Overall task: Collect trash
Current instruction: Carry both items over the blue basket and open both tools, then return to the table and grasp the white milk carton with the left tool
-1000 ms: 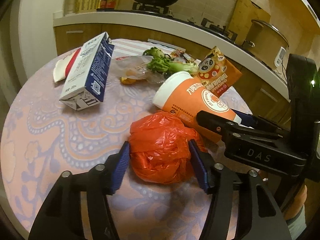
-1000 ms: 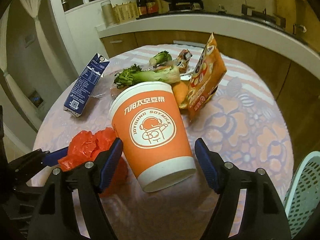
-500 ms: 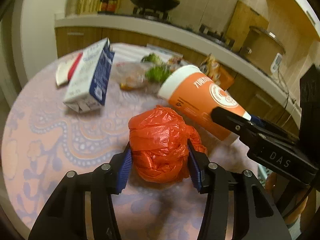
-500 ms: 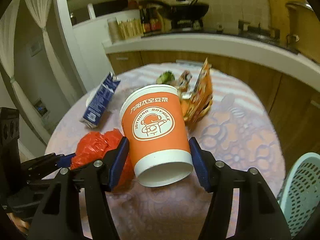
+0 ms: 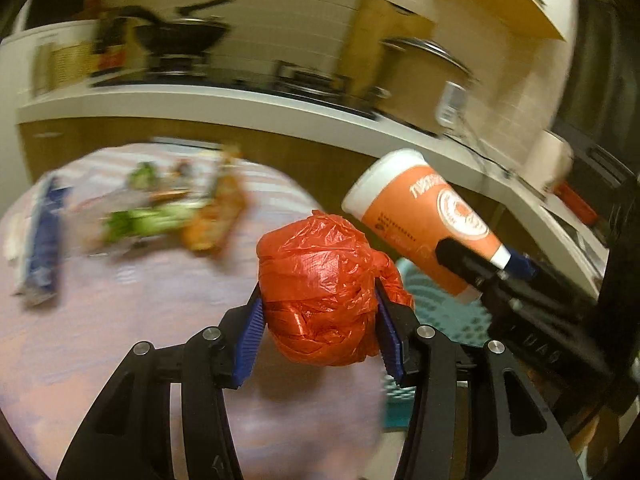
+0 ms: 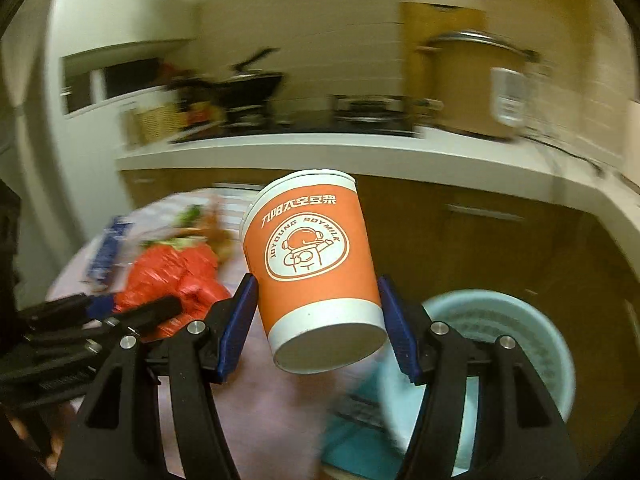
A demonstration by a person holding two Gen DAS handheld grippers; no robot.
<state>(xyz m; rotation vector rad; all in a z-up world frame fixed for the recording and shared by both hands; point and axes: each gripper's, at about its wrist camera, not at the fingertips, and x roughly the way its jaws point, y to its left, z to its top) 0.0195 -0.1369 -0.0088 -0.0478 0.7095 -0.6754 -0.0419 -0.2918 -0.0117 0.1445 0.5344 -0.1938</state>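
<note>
Above the table now, left fingers [image 5: 320, 322] pinching red bag [image 5: 320, 292], right fingers [image 6: 318, 322] pinching orange cup [image 6: 310, 264], both lifted.

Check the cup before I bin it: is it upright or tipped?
Tipped. The cup is clamped in the right gripper with its base toward the camera and rim pointing away; whether anything is inside, cannot tell.

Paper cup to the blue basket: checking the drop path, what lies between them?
Nothing: in the right wrist view the cup hangs beside the basket, with only air between.

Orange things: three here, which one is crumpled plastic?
The orange bag, balled up between the left gripper's fingers. The cup is stiff paper; the snack packet lies on the table.
</note>
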